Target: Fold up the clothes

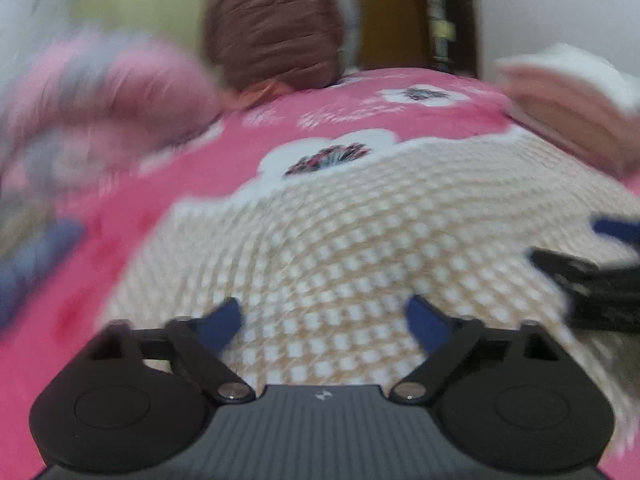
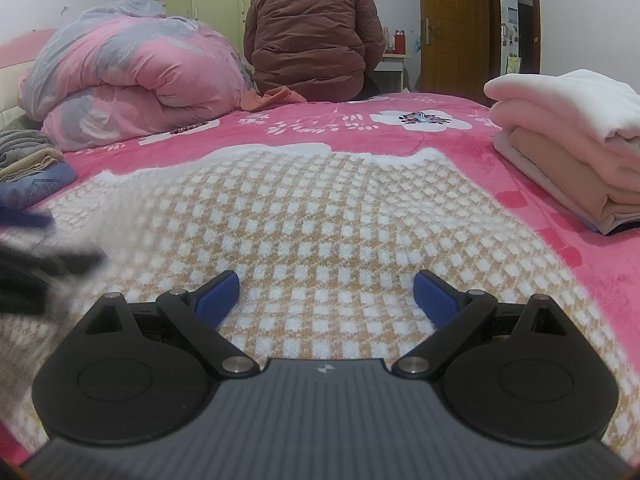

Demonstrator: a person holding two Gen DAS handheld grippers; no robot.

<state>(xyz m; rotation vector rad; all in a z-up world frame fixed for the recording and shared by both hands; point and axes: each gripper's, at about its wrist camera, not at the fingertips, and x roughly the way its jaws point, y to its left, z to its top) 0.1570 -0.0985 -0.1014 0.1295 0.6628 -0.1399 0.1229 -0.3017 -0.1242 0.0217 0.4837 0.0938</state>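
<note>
Both the left gripper [image 1: 324,320] and right gripper [image 2: 326,294] gape empty, side by side over the checked garment's [image 2: 320,208] near end, its length running away ahead.

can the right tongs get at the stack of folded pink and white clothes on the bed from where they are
Probably yes. The right tongs are open and empty over the fuzzy orange-and-white checked garment. The stack of folded pink and white clothes sits off to their right on the pink floral bedspread, with nothing in between.
</note>
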